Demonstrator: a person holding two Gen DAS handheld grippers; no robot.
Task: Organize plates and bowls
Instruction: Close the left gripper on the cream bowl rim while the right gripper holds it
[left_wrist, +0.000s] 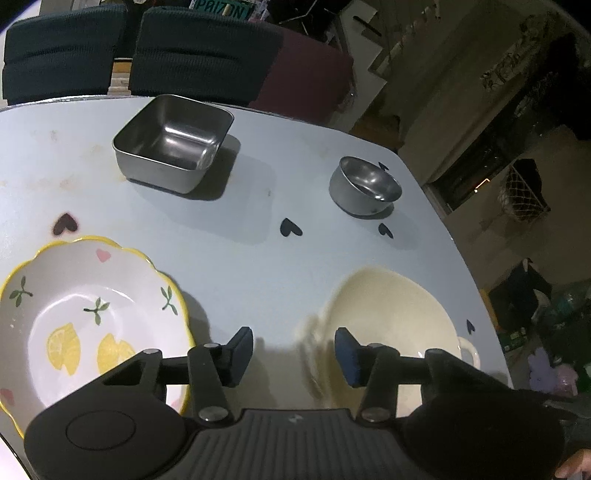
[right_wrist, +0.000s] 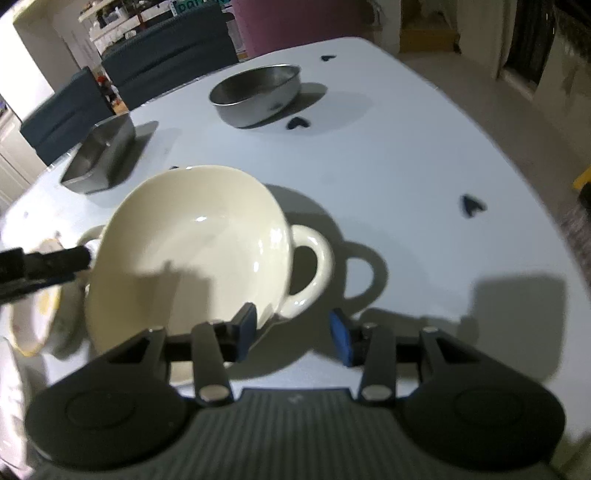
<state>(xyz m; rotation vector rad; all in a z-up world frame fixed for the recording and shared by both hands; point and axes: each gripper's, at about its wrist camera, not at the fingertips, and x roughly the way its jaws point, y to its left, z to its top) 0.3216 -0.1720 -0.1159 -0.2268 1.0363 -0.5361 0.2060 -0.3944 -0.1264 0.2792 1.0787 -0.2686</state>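
Left gripper (left_wrist: 293, 354): fingers spread wide, holding nothing, hovering low over the near part of the table (left_wrist: 258, 221). It sits between two dishes, the lemon plate (left_wrist: 92, 317) to its left and the cream bowl (left_wrist: 391, 325) to its right. Its right finger lies over the cream bowl's rim; contact cannot be told, as the bowl is blurred there.

Right gripper (right_wrist: 293, 336): fingers likewise spread, nothing pinched. Its left finger overlaps the near rim of the cream bowl, its right finger stands over bare table, and the bowl's right handle (right_wrist: 314, 266) lies just beyond the gap.

Cream bowl: two-handled, empty, on the table at the near right. In the right wrist view it looks tipped, though the lens may account for that.

Lemon plate: scalloped, yellow-edged, empty, at the near left, apart from the cream bowl.

Square steel dish (left_wrist: 173, 142): far left, empty, standing alone.

Round steel bowl (left_wrist: 364, 184): far right, empty, standing alone, well apart from the square dish.

Table: pale blue, scattered with dark heart stickers (left_wrist: 290, 227); chairs (left_wrist: 199, 51) beyond the far edge.

Progress, as judged: little or nothing done. All four dishes stand separately, none stacked or nested. Gathering remains, the cream bowl apparently first.

Pose: both tools angled forward and down from the near edge, converging on the cream bowl.
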